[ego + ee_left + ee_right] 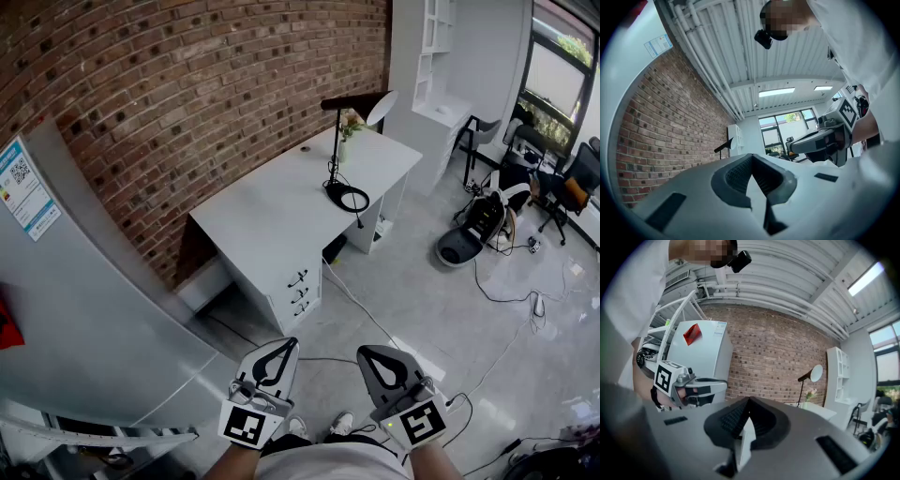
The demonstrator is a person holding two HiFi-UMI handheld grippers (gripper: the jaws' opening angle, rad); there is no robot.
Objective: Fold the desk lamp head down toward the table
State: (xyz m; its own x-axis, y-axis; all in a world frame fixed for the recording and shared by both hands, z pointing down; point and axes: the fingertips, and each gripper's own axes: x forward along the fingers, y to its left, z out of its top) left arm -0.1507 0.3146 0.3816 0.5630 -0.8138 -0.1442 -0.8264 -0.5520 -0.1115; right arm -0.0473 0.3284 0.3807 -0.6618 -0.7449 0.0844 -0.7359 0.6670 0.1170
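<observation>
Desk lamp (336,141) upper centre: thin black stem, round white head, ring base; smooth white bench (272,211); left claw (288,343), right claw (365,352) closed, empty.

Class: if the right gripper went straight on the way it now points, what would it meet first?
The right gripper faces open floor, then likely the white desk before the brick wall; depth is unclear.

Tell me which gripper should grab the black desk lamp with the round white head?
Probably the right gripper: the black desk lamp stands nearer its side. The left gripper is also shut, empty and far.
</observation>
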